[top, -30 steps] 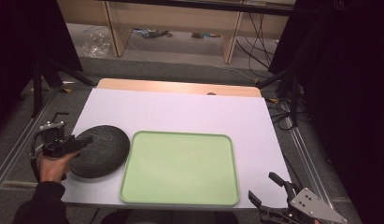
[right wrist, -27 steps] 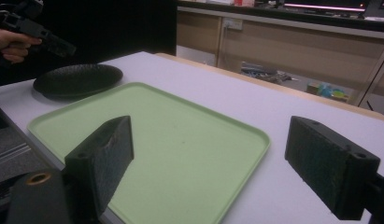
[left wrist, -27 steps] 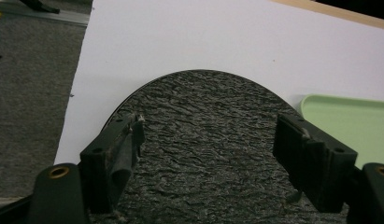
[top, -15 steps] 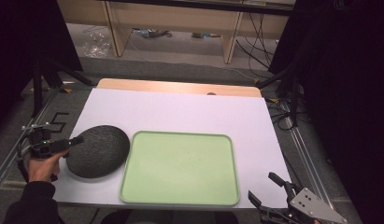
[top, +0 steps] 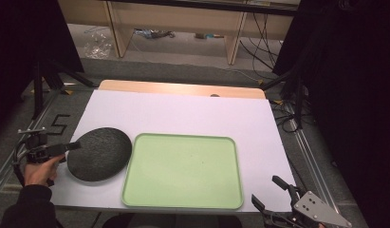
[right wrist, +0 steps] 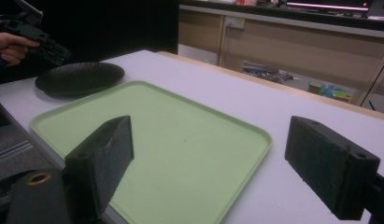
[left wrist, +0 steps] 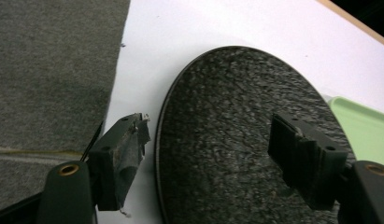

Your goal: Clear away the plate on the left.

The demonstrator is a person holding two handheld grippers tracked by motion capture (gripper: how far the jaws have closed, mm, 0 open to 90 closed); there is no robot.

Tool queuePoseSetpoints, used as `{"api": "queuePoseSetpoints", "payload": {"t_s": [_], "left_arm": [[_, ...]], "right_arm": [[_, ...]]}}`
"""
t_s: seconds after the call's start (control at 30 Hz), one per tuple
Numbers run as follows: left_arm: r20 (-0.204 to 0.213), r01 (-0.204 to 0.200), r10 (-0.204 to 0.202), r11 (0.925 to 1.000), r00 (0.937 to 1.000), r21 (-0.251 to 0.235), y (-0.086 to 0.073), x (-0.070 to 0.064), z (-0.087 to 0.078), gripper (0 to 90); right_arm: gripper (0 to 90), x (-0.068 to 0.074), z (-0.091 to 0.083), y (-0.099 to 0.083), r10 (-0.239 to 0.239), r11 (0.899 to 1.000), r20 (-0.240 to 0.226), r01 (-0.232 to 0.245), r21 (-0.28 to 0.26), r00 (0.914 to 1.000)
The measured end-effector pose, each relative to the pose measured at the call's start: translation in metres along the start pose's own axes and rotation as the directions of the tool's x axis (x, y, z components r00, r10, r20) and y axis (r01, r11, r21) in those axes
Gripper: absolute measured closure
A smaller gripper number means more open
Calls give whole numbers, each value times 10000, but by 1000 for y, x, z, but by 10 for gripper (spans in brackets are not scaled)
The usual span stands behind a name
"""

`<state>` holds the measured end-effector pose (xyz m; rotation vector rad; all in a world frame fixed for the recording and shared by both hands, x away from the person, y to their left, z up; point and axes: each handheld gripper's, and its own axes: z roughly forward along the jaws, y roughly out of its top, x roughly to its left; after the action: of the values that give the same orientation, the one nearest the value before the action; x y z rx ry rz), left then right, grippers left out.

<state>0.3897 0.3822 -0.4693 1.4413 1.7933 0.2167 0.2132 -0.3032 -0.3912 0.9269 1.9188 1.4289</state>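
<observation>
A round dark textured plate (top: 98,153) lies flat on the white table top (top: 183,111), just left of a pale green tray (top: 183,171) that holds nothing. My left gripper (top: 71,146), held in a hand, hovers at the plate's left rim. It is open (left wrist: 213,154), one jaw over the white surface and the other over the plate (left wrist: 236,130). My right gripper (top: 268,191) stands open off the table's front right corner. From its own camera, the right gripper (right wrist: 213,168) faces across the tray (right wrist: 180,135) toward the plate (right wrist: 80,77) and the left gripper (right wrist: 45,46).
Grey carpeted floor (left wrist: 45,70) drops away beyond the table's left edge. Metal frame rails (top: 311,152) run along both sides. Wooden shelving (top: 183,19) and cables (top: 264,33) lie beyond the far edge.
My left hand and gripper have drawn back to the left, from over the plate to its left rim. The plate, the tray and the right gripper have stayed put.
</observation>
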Motion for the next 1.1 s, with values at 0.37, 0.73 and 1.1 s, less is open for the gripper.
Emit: {"api": "queuePoseSetpoints", "payload": {"t_s": [0.37,0.73,1.1], "left_arm": [[524,623,-662,9954,9964,728,-3,12,9,421],[643,962,-1046,9879,9924,1216,-6,23,15,653],[1328,987,-1044,9939,9856,486,-3,21,0,775]], "right_arm": [[164,0,0,0,-18,10000,-69,18,32,10000],[164,1,2,-1,-6,10000,-262,5,-41,9997],[163,1,2,0,-73,9999,-349,77,111,9994]]}}
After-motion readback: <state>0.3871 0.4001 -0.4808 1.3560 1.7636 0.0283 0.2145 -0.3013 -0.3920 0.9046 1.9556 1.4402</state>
